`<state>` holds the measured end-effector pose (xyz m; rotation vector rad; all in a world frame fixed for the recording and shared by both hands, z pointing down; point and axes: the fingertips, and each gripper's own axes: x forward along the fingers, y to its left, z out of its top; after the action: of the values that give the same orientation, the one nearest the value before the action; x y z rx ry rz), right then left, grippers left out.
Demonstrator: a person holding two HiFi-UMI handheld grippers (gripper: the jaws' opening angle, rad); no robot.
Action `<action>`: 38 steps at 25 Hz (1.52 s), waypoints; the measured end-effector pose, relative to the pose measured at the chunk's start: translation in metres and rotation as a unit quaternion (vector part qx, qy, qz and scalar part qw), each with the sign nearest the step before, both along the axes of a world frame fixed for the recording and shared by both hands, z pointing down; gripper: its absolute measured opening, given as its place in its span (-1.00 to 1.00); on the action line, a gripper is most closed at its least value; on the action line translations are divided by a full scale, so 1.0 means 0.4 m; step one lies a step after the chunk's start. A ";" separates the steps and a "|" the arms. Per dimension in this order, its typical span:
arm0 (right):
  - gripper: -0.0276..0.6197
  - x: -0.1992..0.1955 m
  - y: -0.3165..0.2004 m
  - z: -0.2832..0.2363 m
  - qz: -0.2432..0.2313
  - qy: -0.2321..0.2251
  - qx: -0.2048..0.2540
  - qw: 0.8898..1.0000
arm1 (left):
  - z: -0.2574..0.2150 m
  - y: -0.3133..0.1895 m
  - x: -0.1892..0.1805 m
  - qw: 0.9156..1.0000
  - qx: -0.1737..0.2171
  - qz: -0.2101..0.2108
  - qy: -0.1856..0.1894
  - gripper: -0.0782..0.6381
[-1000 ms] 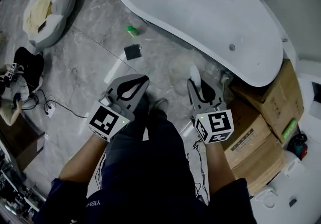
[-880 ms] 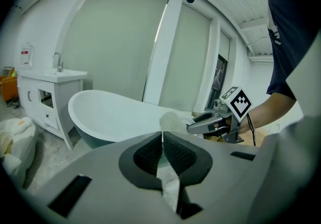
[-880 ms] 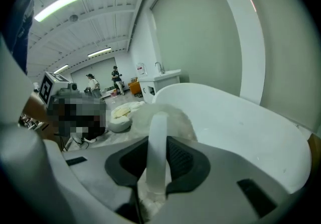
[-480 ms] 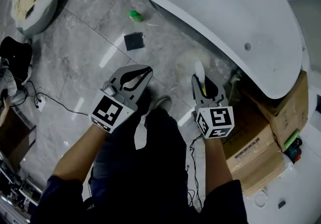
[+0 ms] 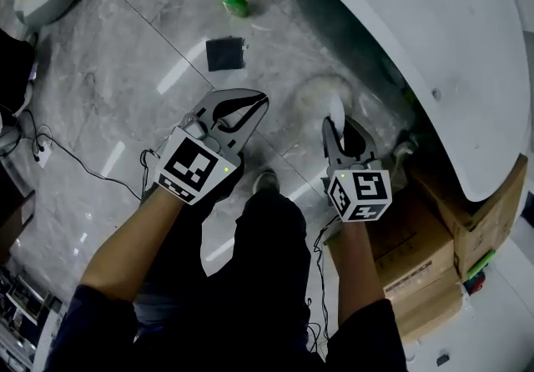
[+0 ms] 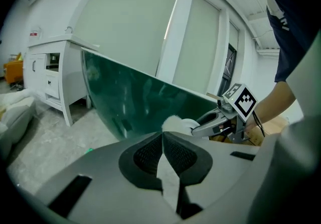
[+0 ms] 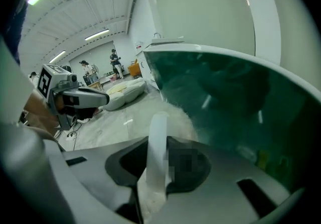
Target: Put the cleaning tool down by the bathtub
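The cleaning tool has a white handle (image 7: 157, 152) and a fluffy white head (image 5: 320, 93). My right gripper (image 5: 338, 124) is shut on the handle, and the head hangs over the grey floor just left of the bathtub (image 5: 417, 20). In the right gripper view the tub's dark green side (image 7: 225, 97) curves close by on the right, past the fluffy head (image 7: 176, 116). My left gripper (image 5: 254, 102) is shut and holds nothing, level with the right one and to its left. From the left gripper view, the right gripper (image 6: 220, 120) and the head (image 6: 175, 125) show beyond my shut left gripper (image 6: 163, 135).
A small green object (image 5: 236, 3) and a dark square (image 5: 224, 53) lie on the floor ahead. Cardboard boxes (image 5: 417, 245) stand at the right under the tub's end. A cable (image 5: 83, 166) runs along the left. A white cabinet (image 6: 50, 77) stands beyond the tub.
The view has swung toward the tub, and both grippers sit a little farther forward. The right gripper's hold on the tool is unchanged, and the left gripper has stayed shut.
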<state>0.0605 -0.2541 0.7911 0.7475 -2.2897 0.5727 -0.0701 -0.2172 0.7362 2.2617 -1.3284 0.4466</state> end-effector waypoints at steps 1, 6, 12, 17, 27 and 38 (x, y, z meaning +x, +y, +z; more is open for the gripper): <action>-0.62 -0.009 -0.004 0.034 -0.004 -0.002 0.000 1.000 | 0.030 -0.002 -0.007 1.000 0.001 -0.004 -0.002 -0.68; -0.62 -0.065 -0.020 0.201 -0.028 -0.010 0.000 1.000 | 0.177 0.000 -0.039 1.000 0.002 -0.026 -0.013 -0.68; -0.62 -0.136 -0.031 0.381 -0.050 -0.014 -0.005 0.999 | 0.347 0.006 -0.085 0.999 -0.006 -0.046 -0.027 -0.68; -0.62 -0.188 -0.034 0.511 -0.076 -0.012 -0.015 0.997 | 0.457 -0.001 -0.119 0.997 -0.007 -0.069 -0.034 -0.68; -0.62 -0.271 -0.038 0.749 -0.116 0.012 -0.025 0.993 | 0.664 0.016 -0.180 0.995 -0.020 -0.093 -0.040 -0.68; -0.62 -0.327 -0.030 0.945 -0.132 0.055 -0.051 0.988 | 0.783 0.038 -0.209 0.993 -0.034 -0.106 -0.039 -0.68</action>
<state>-0.0703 -0.2663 1.1693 0.4068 -2.1924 0.5076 -0.1537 -0.2019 1.0494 2.0389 -1.5486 0.5014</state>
